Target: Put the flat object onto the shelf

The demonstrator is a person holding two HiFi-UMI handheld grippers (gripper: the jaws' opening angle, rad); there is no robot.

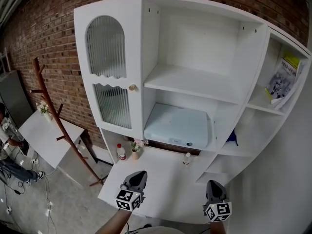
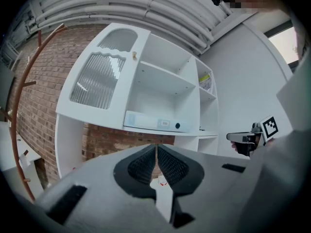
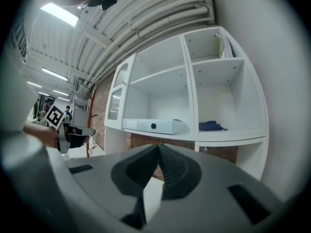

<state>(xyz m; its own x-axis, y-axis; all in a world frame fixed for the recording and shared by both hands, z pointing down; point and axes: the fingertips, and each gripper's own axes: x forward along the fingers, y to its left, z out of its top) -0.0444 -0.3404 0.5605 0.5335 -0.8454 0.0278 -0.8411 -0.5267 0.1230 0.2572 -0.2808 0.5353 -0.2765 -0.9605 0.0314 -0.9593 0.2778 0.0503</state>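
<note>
The flat object, a pale blue box file (image 1: 178, 126), lies on the lower middle shelf of the white shelf unit (image 1: 195, 84); it also shows in the left gripper view (image 2: 155, 123) and the right gripper view (image 3: 153, 125). My left gripper (image 1: 138, 174) and right gripper (image 1: 213, 183) hover side by side over the front of the fold-out desk board (image 1: 161, 179), both pointing level at the shelves. Each is shut with nothing between its jaws, as seen close up on the left gripper (image 2: 156, 147) and the right gripper (image 3: 158, 146). Both are well short of the file.
On the desk board stand a red-capped white bottle (image 1: 121, 152), a small flower vase (image 1: 136, 150) and a little bottle (image 1: 186, 158). A blue cloth (image 1: 232, 138) and books (image 1: 282, 79) fill right-hand compartments. A wooden coat rack (image 1: 51, 106) and white table (image 1: 46, 135) stand left.
</note>
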